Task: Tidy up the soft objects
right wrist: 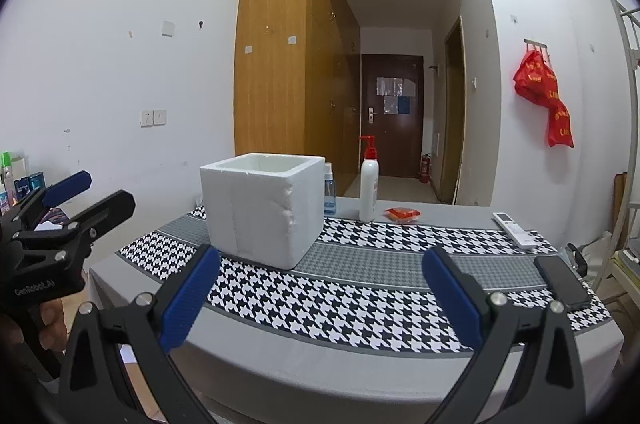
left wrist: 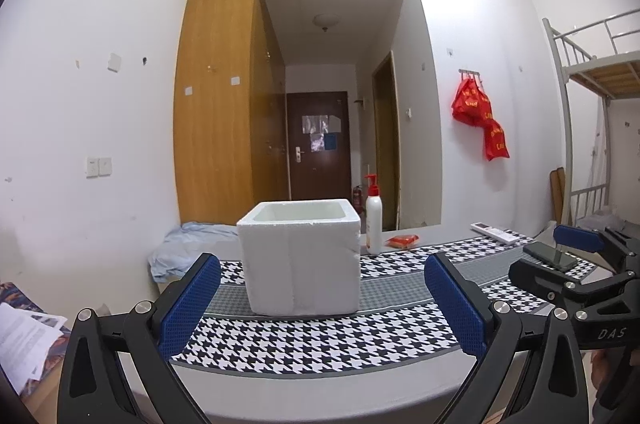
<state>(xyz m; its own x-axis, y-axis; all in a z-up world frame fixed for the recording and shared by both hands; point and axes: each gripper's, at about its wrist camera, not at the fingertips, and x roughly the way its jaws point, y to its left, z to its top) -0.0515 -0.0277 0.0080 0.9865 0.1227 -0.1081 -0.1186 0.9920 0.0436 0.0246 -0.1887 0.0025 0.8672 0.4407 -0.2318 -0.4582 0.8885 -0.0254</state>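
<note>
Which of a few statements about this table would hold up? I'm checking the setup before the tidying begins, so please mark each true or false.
1. The white foam box stands upright with its top open. True.
2. The left hand-held gripper is shut on a cloth. False: its jaws are wide apart and empty.
3. The pump bottle has a red top. True.
4. The black phone lies inside the box. False: it lies on the patterned cloth near the table's right end.
5. The right hand-held gripper is open and holds nothing. True.
</note>
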